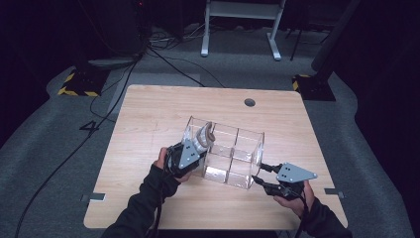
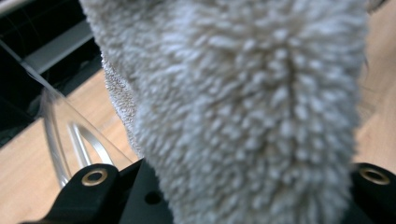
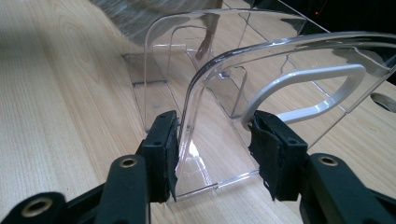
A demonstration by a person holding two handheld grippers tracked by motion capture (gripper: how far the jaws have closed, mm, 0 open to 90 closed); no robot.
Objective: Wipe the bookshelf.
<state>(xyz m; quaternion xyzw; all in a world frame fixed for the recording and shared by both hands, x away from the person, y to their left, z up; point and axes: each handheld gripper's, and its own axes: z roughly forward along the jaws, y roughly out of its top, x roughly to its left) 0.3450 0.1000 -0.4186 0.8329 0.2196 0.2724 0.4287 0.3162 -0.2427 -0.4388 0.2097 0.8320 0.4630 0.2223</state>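
Note:
A clear acrylic organizer (image 1: 259,145) with several compartments stands in the middle of the wooden table (image 1: 153,114). My left gripper (image 1: 200,145) is shut on a fluffy grey-white cloth (image 1: 204,133) and holds it over the organizer's back-left compartment. In the left gripper view the cloth (image 2: 243,102) bulges out between the black jaws of my left gripper (image 2: 233,198), and a curved acrylic wall (image 2: 56,140) shows at the left. My right gripper (image 1: 258,180) is at the organizer's near right corner. In the right gripper view both pads of my right gripper (image 3: 215,144) press on the organizer's end wall (image 3: 280,60) beside its handle cut-out.
A round cable hole (image 1: 249,102) sits near the table's far edge. Beyond the table are a white desk frame (image 1: 240,20), loose cables (image 1: 163,54) on the grey floor, and stand bases with yellow-black tape (image 1: 79,83) at left and right.

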